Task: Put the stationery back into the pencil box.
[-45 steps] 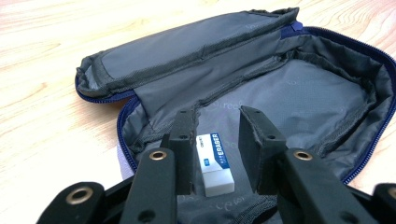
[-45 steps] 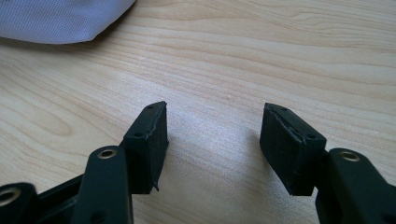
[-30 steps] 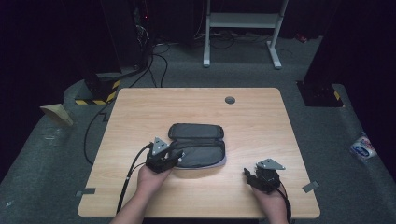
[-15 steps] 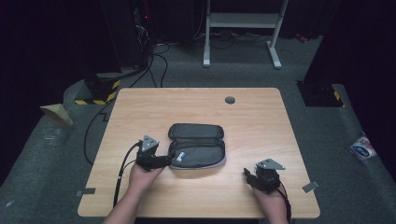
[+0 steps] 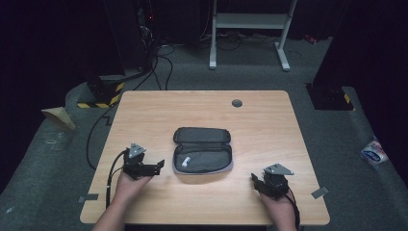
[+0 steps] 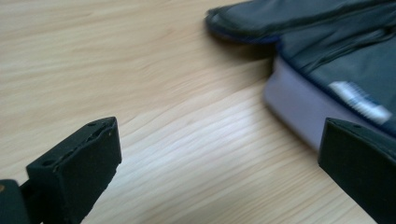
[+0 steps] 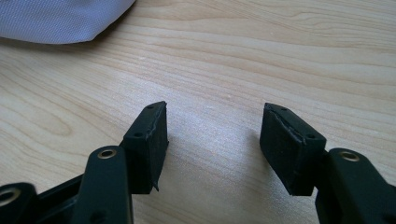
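Note:
An open pencil case (image 5: 202,150) lies mid-table, its dark lid folded back and its pale lilac outer wall (image 6: 299,109) toward me, with a small white label (image 6: 358,98) inside. My left gripper (image 5: 155,167) rests on the table just left of the case, open, its wide-apart jaws pointing at the case wall and nothing between them (image 6: 219,163). My right gripper (image 5: 256,182) sits near the front right of the table, open over bare wood (image 7: 212,135), and a lilac corner of the case (image 7: 60,21) is ahead of it to the left.
The wooden table (image 5: 144,115) has a round grey grommet (image 5: 236,103) at its far edge. Cables (image 5: 103,139) trail off the left side to the floor. A white stand (image 5: 248,21) and a blue-white packet (image 5: 374,153) are on the surrounding floor.
My left gripper has drawn back to the left, away from the case, and now stands open beside it. The right gripper has stayed where it was.

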`<state>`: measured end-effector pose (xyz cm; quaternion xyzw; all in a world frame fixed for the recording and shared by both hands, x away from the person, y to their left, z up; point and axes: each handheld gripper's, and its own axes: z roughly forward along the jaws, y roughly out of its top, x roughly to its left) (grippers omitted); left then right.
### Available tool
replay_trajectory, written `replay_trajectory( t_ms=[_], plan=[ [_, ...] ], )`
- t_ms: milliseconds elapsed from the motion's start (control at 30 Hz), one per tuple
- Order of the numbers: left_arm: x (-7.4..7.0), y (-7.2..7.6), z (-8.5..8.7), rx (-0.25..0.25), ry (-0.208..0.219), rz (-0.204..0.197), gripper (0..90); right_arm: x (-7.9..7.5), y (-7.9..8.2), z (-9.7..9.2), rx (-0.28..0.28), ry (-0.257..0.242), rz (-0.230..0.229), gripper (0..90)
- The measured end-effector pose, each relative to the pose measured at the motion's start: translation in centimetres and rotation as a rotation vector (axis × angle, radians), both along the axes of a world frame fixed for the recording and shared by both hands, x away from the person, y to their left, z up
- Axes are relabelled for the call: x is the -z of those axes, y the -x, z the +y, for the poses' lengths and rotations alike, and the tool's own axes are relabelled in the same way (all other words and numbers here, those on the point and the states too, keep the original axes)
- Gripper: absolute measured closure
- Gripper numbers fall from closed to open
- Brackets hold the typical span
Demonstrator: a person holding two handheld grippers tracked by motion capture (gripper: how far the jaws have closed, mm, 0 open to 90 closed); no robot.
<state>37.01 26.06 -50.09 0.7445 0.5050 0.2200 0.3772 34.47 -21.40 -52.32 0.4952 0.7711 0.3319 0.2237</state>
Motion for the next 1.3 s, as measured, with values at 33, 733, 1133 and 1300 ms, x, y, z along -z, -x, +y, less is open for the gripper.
replay_trajectory(
  t_ms=[33,733,1133,1300],
  plan=[
    [0.2,0.1,0.4,-0.009,-0.005,0.006,0.1,0.0,0.0,0.0,0.001,0.000,0.000,41.5],
    [2.8,3.5,6.8,-0.060,-0.103,0.107,0.3,0.0,0.0,0.0,0.002,0.000,0.000,41.5],
    [3.0,4.6,6.6,-0.089,-0.092,0.079,3.4,0.0,-0.3,0.0,0.018,-0.002,0.000,41.7],
    [3.0,4.5,6.7,-0.073,-0.093,0.077,3.6,0.0,-0.3,0.0,0.023,-0.002,-0.001,41.6]
  ],
)
